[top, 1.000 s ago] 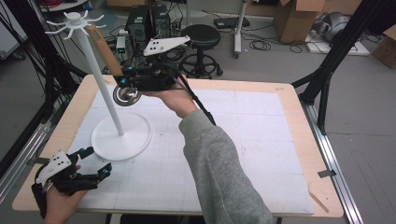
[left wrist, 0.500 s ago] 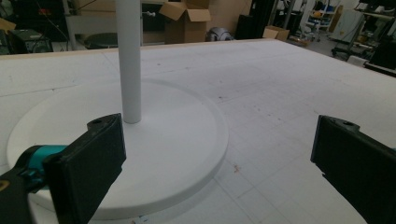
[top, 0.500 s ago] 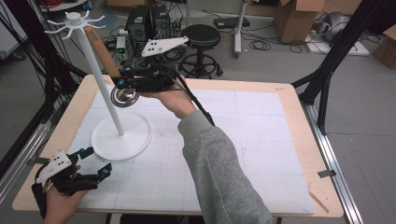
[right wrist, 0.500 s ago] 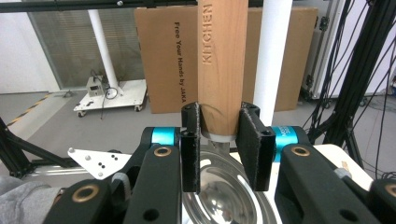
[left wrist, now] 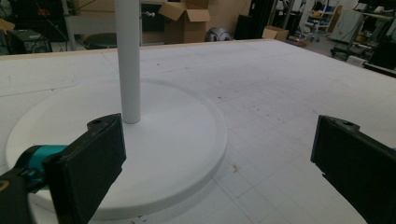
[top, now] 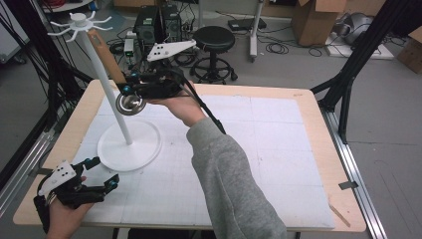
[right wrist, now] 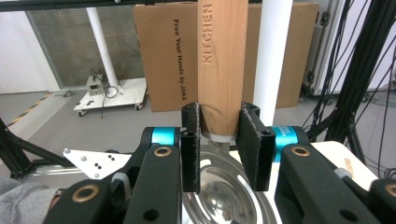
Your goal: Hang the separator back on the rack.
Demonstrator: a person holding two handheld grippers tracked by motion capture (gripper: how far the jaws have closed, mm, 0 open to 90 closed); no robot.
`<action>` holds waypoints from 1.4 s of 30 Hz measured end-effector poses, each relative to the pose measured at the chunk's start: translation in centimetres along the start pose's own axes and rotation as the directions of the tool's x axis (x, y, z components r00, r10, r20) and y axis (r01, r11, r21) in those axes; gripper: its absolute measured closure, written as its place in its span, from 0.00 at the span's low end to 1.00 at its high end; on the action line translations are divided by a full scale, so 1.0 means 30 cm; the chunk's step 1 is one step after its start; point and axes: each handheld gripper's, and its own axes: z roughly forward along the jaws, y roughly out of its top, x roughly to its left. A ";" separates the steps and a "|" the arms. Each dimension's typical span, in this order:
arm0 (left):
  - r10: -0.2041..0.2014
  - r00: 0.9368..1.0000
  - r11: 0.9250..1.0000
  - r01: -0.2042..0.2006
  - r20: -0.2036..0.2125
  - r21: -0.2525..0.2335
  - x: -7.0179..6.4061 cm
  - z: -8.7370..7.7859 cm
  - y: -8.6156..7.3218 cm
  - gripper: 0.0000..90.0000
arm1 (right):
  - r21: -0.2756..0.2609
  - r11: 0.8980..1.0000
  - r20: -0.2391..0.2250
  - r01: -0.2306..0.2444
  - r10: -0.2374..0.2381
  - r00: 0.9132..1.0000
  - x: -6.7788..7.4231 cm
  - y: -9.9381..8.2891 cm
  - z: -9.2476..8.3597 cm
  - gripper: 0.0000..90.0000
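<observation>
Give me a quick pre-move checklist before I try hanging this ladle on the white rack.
1. Right gripper shut on the ladle handle: ok.
2. Ladle bowl off the table, beside the rack pole: ok.
3. Rack hooks free of other items: ok.
4. Hanging hole at the handle's end: cannot tell.
5. Left gripper open, low near the rack base, not steadying it: not ok if you want the rack held.
</observation>
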 end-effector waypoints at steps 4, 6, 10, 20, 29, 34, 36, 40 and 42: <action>-0.003 1.000 1.000 0.003 0.000 0.000 0.000 0.000 0.000 0.04 | 0.001 1.000 -0.005 -0.008 0.008 1.000 -0.001 -0.003 0.009 0.80; -0.004 1.000 1.000 0.004 0.002 -0.002 -0.001 0.000 0.000 0.04 | 0.004 1.000 -0.001 -0.011 0.011 1.000 -0.002 -0.004 0.012 0.80; -0.002 1.000 1.000 0.002 0.001 0.001 0.001 -0.001 -0.001 0.04 | 0.006 1.000 -0.002 -0.015 0.015 1.000 -0.007 -0.008 0.018 0.80; -0.005 1.000 1.000 0.005 0.001 0.004 0.004 -0.003 -0.003 0.04 | 0.014 1.000 -0.003 -0.018 0.018 1.000 -0.012 -0.016 0.026 0.80; -0.005 1.000 1.000 0.005 0.003 0.004 0.004 -0.002 -0.003 0.04 | 0.005 1.000 0.029 -0.002 0.002 1.000 -0.006 -0.024 0.039 0.77; -0.008 1.000 1.000 0.008 0.004 0.006 0.005 -0.002 -0.004 0.04 | -0.016 1.000 0.059 0.009 -0.008 0.998 0.003 -0.020 0.031 0.66; -0.005 1.000 1.000 0.005 0.004 0.005 0.003 -0.002 -0.004 0.04 | -0.011 1.000 0.067 0.021 -0.020 0.998 0.001 -0.022 0.024 0.63; -0.009 1.000 1.000 0.009 0.013 0.002 0.004 -0.001 -0.003 0.04 | -0.014 1.000 0.086 0.019 -0.017 0.996 0.004 -0.037 0.003 0.54; -0.017 1.000 1.000 0.017 0.017 -0.005 0.004 0.002 0.000 0.04 | -0.010 0.999 0.098 0.034 -0.033 0.995 0.001 -0.049 -0.011 0.48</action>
